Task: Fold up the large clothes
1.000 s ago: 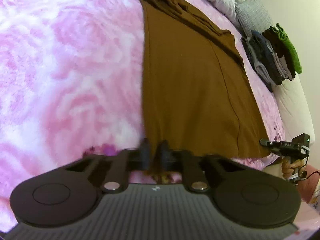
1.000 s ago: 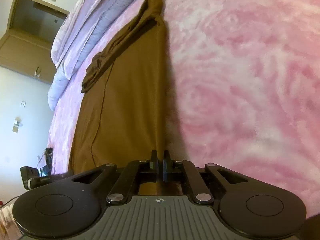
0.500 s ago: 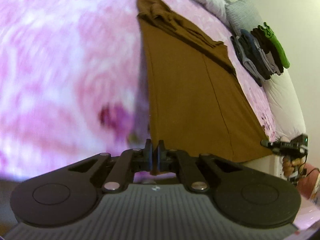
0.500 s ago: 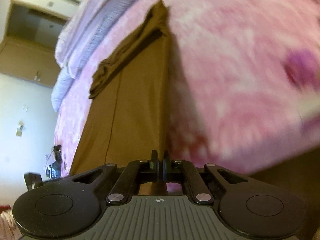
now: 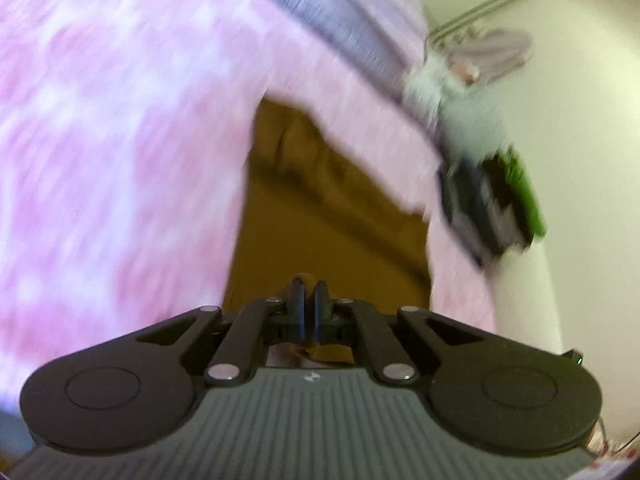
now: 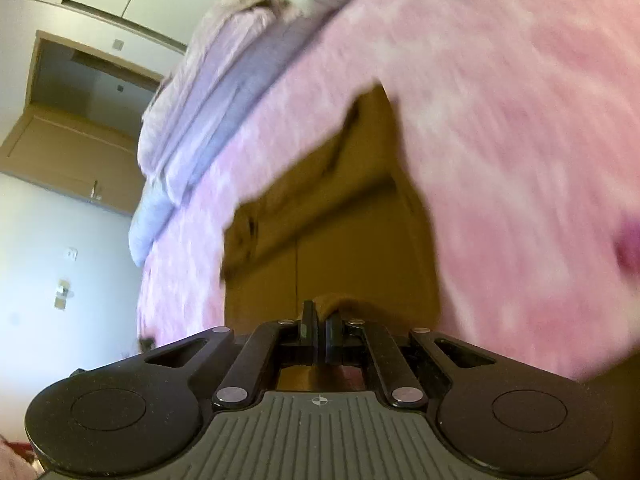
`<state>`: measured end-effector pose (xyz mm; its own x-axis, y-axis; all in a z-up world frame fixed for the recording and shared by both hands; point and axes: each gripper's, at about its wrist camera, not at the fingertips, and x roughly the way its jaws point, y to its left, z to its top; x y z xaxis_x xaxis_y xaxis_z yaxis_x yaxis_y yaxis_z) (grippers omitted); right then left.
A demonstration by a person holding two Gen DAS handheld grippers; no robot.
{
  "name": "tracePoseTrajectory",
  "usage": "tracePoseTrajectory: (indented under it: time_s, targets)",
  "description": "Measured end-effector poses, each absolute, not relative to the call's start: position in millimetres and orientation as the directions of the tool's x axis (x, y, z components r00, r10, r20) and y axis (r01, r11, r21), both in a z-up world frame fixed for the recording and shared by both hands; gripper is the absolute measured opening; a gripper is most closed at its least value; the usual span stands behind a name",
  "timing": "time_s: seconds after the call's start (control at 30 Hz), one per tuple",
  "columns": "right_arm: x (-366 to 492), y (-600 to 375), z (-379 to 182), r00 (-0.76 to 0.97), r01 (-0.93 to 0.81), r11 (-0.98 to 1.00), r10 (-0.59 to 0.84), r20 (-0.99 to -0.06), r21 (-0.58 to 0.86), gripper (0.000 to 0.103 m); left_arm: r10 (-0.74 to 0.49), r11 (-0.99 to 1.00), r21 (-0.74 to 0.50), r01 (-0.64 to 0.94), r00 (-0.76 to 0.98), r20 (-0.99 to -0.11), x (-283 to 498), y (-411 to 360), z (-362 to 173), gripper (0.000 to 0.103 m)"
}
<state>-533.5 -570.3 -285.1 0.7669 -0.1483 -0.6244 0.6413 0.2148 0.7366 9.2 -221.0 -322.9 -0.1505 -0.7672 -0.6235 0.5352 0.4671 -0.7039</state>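
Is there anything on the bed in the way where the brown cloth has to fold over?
Nothing visible blocks it. Both hand-held grippers, left and right, are shut on the near edge of the brown cloth. Ahead, only the cloth lies on the pink blanket. The folded clothes pile sits off to the side.

Soft even indoor light, heavy motion blur on bedding, fisheye bending and dark corners at edges.

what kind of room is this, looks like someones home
Most likely a bedroom in a home. A bed with a pink floral blanket fills both views, lilac striped pillows lie at its head, and a wooden doorway stands beyond.
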Motion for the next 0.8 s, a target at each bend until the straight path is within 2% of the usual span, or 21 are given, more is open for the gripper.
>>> tracePoseTrajectory:
  time_s: [0.1, 0.2, 0.27, 0.3, 0.33, 0.43, 0.57, 0.63, 0.73, 0.8]
  targets:
    - [-502, -635, -284, 0.768, 0.64, 0.201, -0.173, -0.616, 0.742, 0.0, -0.804, 0.448, -0.717, 0.534, -0.109, -0.584, 41, -277, -323, 0.002]
    - [-474, -695, -301, 0.752, 0.657, 0.155, -0.213, -0.624, 0.738, 0.0, -0.792, 0.512, -0.696, 0.503, -0.038, -0.609, 74, -338, -337, 0.003]
    - [-463, -732, -320, 0.701, 0.699, 0.063, -0.262, -0.664, 0.713, 0.01, -0.772, 0.568, -0.682, 0.46, 0.01, -0.636, 93, -374, -351, 0.004]
    - [-462, -745, -328, 0.665, 0.725, 0.022, -0.281, -0.692, 0.688, 0.031, -0.74, 0.615, -0.645, 0.453, 0.051, -0.67, 100, -387, -355, 0.011]
    - [-462, -753, -331, 0.638, 0.744, 0.004, -0.3, -0.709, 0.668, 0.036, -0.715, 0.649, -0.621, 0.441, 0.073, -0.695, 106, -398, -360, 0.013]
    - [-459, -755, -330, 0.607, 0.786, 0.121, -0.335, -0.72, 0.607, 0.036, -0.683, 0.681, -0.577, 0.45, 0.105, -0.723, 109, -404, -364, 0.018]
    - [-441, -722, -324, 0.577, 0.781, 0.473, -0.295, -0.762, 0.408, 0.034, -0.604, 0.672, -0.416, 0.613, 0.13, -0.786, 75, -403, -360, 0.018]
    - [-428, -704, -327, 0.556, 0.724, 0.61, -0.241, -0.795, 0.322, 0.021, -0.573, 0.619, -0.334, 0.711, 0.118, -0.811, 53, -402, -358, 0.018]
    - [-405, -686, -340, 0.546, 0.619, 0.73, -0.133, -0.827, 0.291, 0.015, -0.537, 0.482, -0.265, 0.835, 0.042, -0.843, 20, -415, -363, 0.018]
    - [-387, -683, -353, 0.518, 0.569, 0.788, -0.121, -0.847, 0.236, 0.015, -0.501, 0.4, -0.208, 0.892, 0.022, -0.865, 4, -433, -374, 0.019]
